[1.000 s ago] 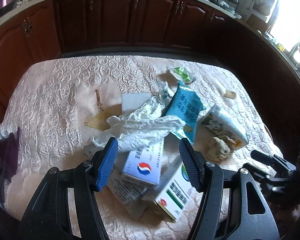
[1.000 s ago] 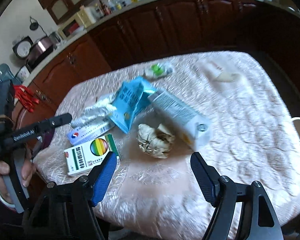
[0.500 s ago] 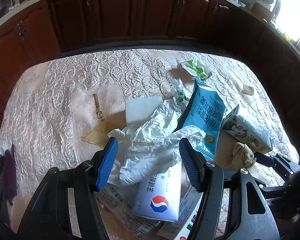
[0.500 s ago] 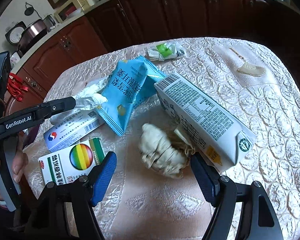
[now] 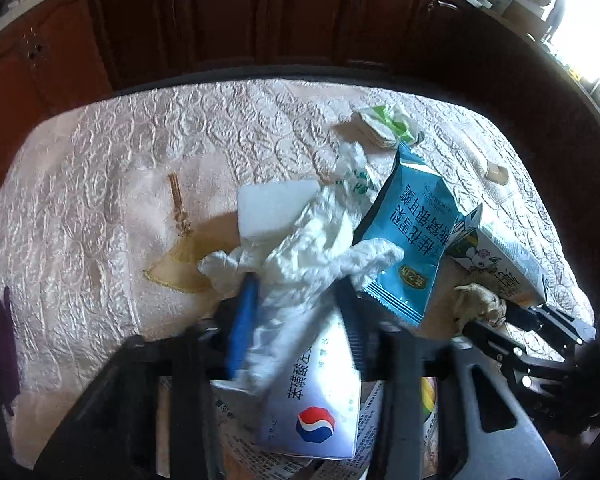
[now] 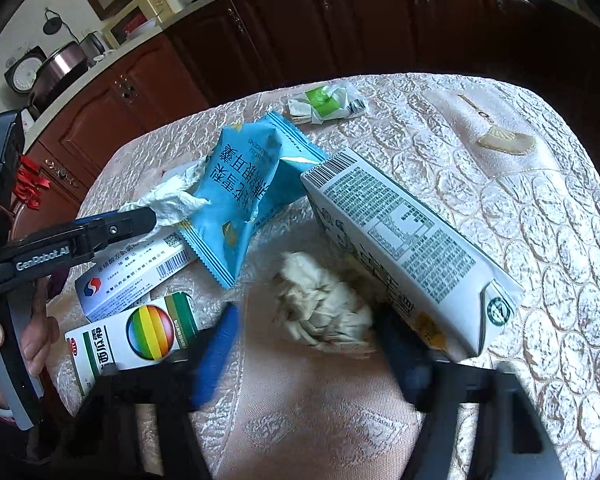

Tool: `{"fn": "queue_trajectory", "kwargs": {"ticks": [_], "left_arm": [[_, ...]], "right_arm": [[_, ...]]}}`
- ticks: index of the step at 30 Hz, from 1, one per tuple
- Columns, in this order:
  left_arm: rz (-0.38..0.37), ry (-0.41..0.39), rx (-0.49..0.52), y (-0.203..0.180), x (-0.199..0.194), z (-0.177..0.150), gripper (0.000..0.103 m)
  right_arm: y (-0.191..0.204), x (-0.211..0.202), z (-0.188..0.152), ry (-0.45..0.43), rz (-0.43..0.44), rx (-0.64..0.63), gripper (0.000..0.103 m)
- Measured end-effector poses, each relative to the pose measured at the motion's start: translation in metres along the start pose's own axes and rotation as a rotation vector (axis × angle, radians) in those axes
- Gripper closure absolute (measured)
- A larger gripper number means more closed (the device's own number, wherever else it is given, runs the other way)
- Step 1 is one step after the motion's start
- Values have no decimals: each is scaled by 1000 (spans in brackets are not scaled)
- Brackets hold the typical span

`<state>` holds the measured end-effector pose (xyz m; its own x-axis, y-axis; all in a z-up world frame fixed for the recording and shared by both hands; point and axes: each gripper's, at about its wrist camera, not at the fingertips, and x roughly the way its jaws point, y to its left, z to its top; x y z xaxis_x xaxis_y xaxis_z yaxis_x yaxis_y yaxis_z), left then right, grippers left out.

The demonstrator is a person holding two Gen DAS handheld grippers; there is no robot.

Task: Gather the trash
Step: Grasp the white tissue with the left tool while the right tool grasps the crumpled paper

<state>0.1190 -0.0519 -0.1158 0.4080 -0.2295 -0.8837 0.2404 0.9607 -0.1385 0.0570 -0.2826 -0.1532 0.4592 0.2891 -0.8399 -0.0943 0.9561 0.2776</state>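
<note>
The left claw point(image 5: 296, 320) has just been closing and now pinches the white tissue point(image 5: 312, 256), which lies on the pale surface point(image 5: 100, 220) over a white box point(image 5: 320, 404). A blue packet point(image 6: 240, 184) sits next to it. Further right, the right claw point(image 6: 304, 340) has just been closing around the crumpled wad point(image 6: 320, 304) beside the carton point(image 6: 400, 232); its blurred pads look about touching.

Both grippers now sit lower and nearer the trash. The left gripper point(image 5: 296, 312) has just been closing around the white tissue point(image 5: 312, 264); the right gripper point(image 6: 304, 344) around the brown wad point(image 6: 324, 308) at 12 o'clock.
</note>
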Motion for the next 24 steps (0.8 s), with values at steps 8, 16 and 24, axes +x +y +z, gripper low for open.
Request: {"fn": "queue_trajectory", "kwargs": {"ticks": [8,16,24], "left_arm": [[-15,-48,-8,3,-24,-6,91],[-61,-157,-6,-6,-78,-5,91],[-75,-227,47,-41,-107,-8,91]], "right_arm": [[-2,-11,-4,-28,50,25,70],[7,-54,-5,-111,106,16,70],[5,-91,-7,-180,111,20,70]]}}
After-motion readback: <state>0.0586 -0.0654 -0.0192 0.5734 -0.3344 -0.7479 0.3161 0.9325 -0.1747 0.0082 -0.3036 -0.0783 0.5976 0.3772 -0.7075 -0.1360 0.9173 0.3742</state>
